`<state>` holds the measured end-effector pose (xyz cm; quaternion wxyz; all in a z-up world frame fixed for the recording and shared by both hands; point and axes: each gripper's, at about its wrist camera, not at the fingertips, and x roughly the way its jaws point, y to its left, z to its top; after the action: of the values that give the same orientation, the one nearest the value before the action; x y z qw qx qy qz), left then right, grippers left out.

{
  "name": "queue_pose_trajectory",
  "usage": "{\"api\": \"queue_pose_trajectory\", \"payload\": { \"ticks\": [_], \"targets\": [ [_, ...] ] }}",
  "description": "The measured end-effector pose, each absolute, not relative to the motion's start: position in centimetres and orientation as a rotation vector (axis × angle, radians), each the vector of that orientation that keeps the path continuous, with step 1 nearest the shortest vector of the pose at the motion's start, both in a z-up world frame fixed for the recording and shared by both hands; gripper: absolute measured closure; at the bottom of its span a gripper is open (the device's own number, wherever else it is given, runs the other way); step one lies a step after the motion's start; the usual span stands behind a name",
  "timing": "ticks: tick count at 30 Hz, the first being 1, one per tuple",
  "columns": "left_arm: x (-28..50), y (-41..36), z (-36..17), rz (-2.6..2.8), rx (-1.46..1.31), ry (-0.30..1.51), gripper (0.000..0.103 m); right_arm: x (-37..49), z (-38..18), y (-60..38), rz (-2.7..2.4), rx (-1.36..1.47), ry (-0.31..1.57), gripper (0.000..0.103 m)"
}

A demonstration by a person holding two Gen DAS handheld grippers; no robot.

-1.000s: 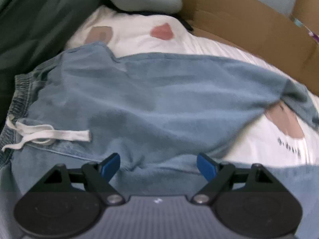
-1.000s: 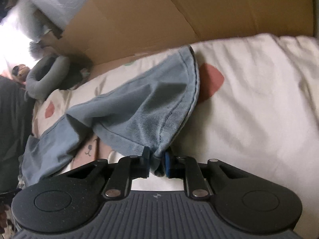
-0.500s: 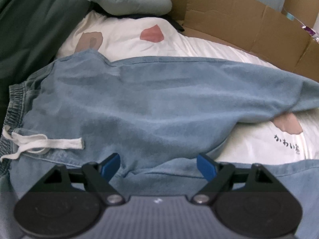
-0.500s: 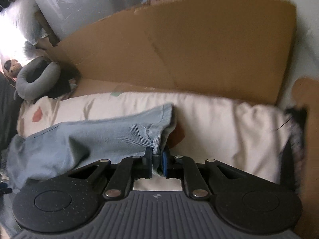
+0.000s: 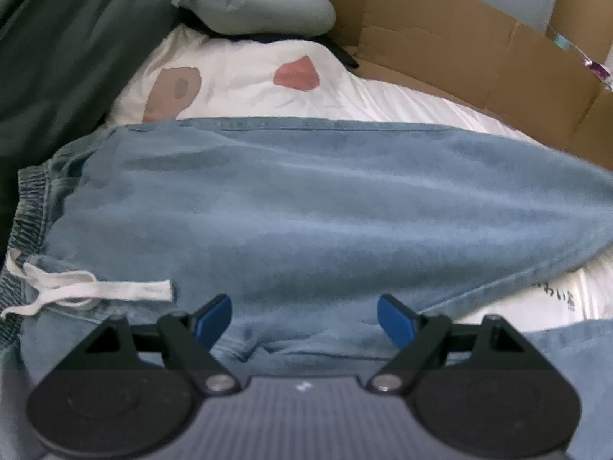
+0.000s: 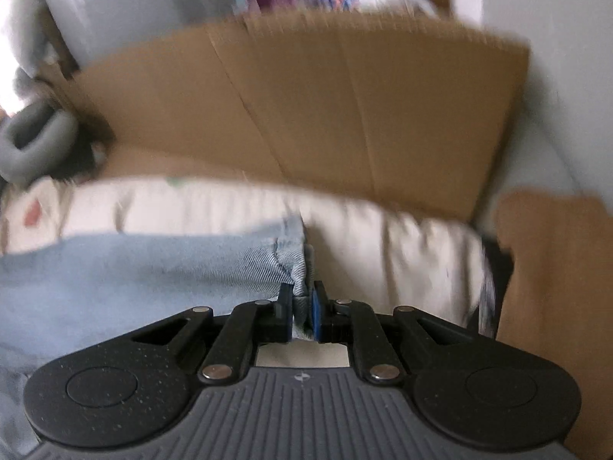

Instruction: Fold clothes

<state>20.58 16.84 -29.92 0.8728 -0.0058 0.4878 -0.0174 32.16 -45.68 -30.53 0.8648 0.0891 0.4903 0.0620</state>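
Note:
Light blue denim pants lie spread across a white printed bedsheet, elastic waistband and white drawstring at the left. My left gripper hovers open over the crotch area, blue pads wide apart with only cloth beneath. In the right wrist view the pant leg stretches out flat to the left, and my right gripper is shut on the leg's hem, which bunches between the pads.
Brown cardboard panels stand along the far side of the bed. A grey neck pillow lies at the bed's head. Dark green fabric rises on the left.
My right gripper has pulled the pant leg hem outward, so the leg now lies straight and flat instead of draped. The left gripper stayed open and edged closer over the pants.

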Motion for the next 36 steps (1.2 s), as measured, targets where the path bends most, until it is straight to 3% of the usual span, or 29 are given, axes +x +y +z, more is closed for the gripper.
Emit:
{"api": "queue_pose_trajectory", "payload": {
  "ticks": [7,9,14,19,29,35,36],
  "targets": [
    [22.8,17.8,-28.9,-0.026,0.004,1.003,0.018,30.6,-33.8,-45.3,0.126,0.171,1.136,0.092],
    [23.7,18.3,-28.7,-0.013,-0.021,1.001,0.018,30.1,-33.6,-45.2,0.129,0.155,1.130,0.077],
    [25.8,19.7,-28.4,0.025,-0.089,0.995,0.018,29.7,-32.4,-45.9,0.131,0.195,1.048,0.064],
    [28.5,20.2,-28.8,0.020,-0.125,0.982,0.018,30.6,-31.7,-46.5,0.086,0.258,0.933,0.061],
    [35.0,19.0,-30.4,-0.006,-0.100,0.995,0.018,36.8,-33.2,-45.1,0.078,0.240,0.950,0.058],
    [37.9,19.1,-30.8,-0.008,-0.084,1.051,0.018,40.8,-34.6,-43.0,0.111,0.210,0.979,0.049],
    [38.2,19.2,-30.9,-0.006,-0.078,1.063,0.018,41.5,-35.0,-42.5,0.119,0.209,0.990,0.043]
  ]
}}
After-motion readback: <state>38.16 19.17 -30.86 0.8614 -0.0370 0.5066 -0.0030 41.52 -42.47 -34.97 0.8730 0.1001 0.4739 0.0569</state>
